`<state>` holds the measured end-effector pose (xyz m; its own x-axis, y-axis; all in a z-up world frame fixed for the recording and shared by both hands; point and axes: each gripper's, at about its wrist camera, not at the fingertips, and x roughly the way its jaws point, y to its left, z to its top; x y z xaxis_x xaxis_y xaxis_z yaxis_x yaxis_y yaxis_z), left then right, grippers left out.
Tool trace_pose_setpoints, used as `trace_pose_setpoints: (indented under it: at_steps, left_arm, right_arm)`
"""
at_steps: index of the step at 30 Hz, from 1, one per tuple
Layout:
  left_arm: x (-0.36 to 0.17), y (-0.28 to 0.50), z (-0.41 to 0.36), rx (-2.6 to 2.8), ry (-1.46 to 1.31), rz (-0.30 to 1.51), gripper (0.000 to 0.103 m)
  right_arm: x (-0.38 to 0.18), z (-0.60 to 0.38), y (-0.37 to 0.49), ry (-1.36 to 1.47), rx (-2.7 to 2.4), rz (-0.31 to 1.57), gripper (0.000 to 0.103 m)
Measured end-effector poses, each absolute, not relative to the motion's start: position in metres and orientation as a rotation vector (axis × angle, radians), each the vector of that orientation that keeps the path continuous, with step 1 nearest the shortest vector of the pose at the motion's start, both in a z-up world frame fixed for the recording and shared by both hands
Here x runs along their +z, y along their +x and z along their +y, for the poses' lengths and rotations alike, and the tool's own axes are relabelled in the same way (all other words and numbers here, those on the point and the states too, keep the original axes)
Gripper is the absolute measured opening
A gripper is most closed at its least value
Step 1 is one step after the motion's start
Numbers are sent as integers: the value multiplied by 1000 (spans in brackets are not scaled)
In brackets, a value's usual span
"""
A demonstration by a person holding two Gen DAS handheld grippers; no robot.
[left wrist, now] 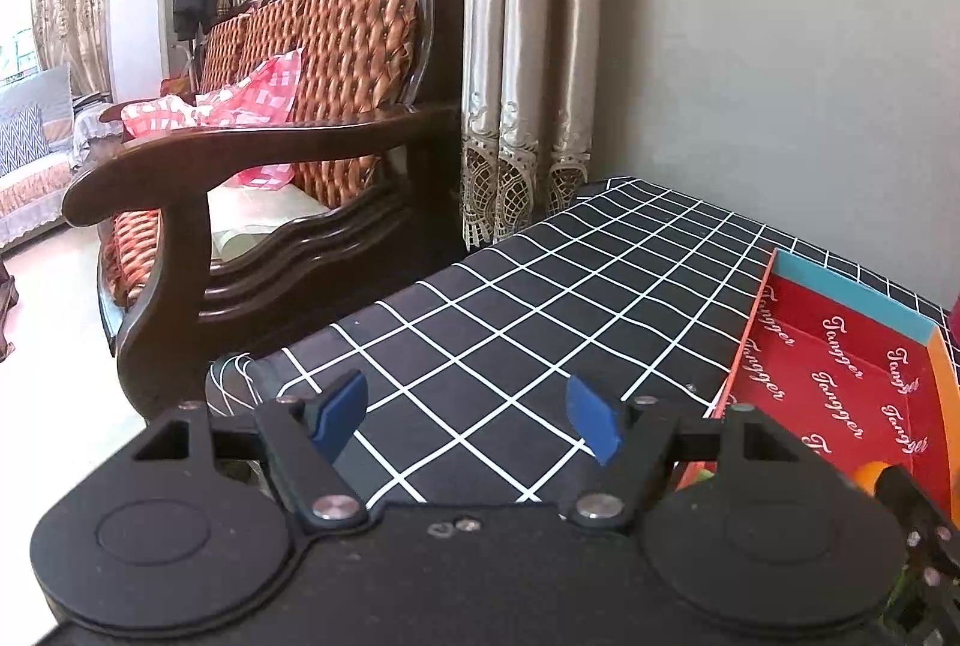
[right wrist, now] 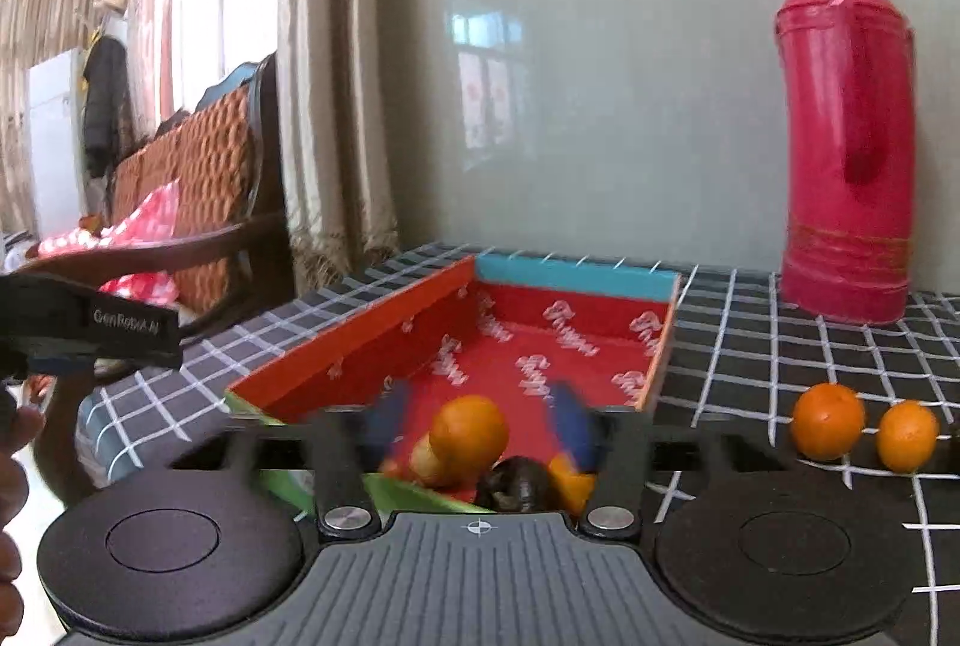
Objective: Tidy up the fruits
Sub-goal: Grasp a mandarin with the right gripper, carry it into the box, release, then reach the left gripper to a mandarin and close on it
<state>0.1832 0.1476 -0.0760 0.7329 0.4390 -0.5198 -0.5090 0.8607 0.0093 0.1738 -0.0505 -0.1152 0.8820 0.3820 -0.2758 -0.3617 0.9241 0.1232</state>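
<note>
A red cardboard box (right wrist: 360, 346) with a blue far wall lies on the black checked tablecloth (right wrist: 750, 346). At its near end lie an orange (right wrist: 469, 433), a pale tan fruit (right wrist: 429, 463), a dark fruit (right wrist: 516, 484) and another orange (right wrist: 570, 487). My right gripper (right wrist: 480, 427) is open and blurred, its blue pads standing apart on either side of the first orange without touching it. Two more oranges (right wrist: 828, 421) (right wrist: 907, 436) sit on the cloth to the right of the box. My left gripper (left wrist: 468, 418) is open over bare cloth, left of the box (left wrist: 840, 364), with nothing between its fingers.
A tall red thermos flask (right wrist: 846, 136) stands at the back right against the wall. A dark wooden sofa (left wrist: 270, 154) with a pink checked bag (left wrist: 252, 100) stands past the table's left edge, and curtains (left wrist: 528, 46) hang behind it.
</note>
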Motion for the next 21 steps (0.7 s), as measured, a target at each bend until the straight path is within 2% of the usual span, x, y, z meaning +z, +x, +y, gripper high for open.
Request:
trace_pose_setpoints:
  at_steps: [7, 10, 16, 21]
  left_arm:
    - [-74, 184, 136, 498, -116, 526, 66]
    - [-74, 185, 126, 478, -103, 519, 66]
    - [-72, 186, 93, 418, -65, 495, 68]
    - [-71, 187, 59, 351, -26, 474, 69]
  right_arm:
    - [-107, -75, 163, 102, 269, 214, 78]
    - [-106, -91, 159, 106, 179, 194, 87]
    - [-106, -124, 152, 87, -50, 156, 99]
    - [-109, -156, 149, 90, -243, 152, 103]
